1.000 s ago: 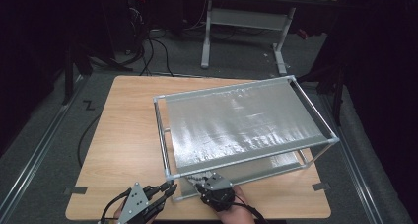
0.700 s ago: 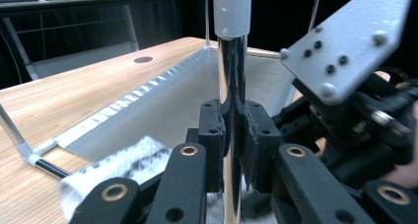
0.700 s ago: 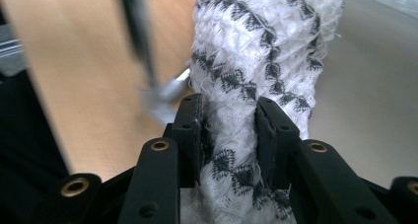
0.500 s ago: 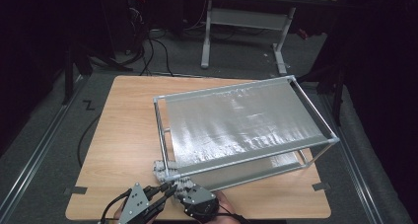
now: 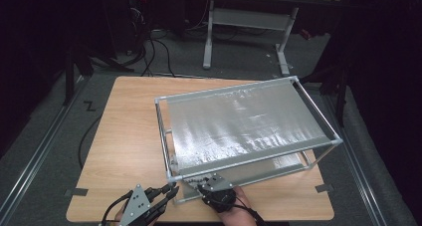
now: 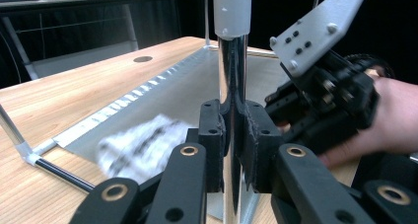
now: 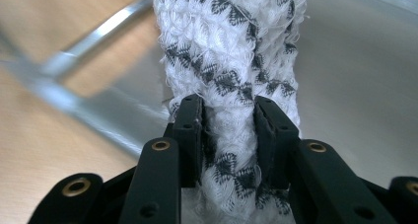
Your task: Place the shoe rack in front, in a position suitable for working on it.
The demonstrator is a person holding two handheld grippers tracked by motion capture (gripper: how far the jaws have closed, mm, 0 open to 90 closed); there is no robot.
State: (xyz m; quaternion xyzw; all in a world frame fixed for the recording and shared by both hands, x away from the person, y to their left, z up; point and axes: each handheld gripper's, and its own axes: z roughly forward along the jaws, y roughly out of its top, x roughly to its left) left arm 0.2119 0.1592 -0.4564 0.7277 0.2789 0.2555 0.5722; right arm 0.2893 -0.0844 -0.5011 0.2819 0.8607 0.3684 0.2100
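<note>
Right gripper (image 7: 227, 135) closing on patterned cloth (image 7: 231, 46)

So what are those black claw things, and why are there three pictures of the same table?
A person sits at a wooden table and holds a grabbing tool in each hand. Each tool has two black jaws that squeeze together like tongs.

One picture comes from a camera high above the table. The other two come from small cameras riding on the tools, so you look along the jaws.

On the table stands a metal frame like a low shelf, with shiny silver sheets.

The left tool is squeezed shut on an upright shiny post at the frame's near corner. The right tool has been closing its jaws on a white cloth with dark checks, which sits between them over the bottom sheet.
</note>
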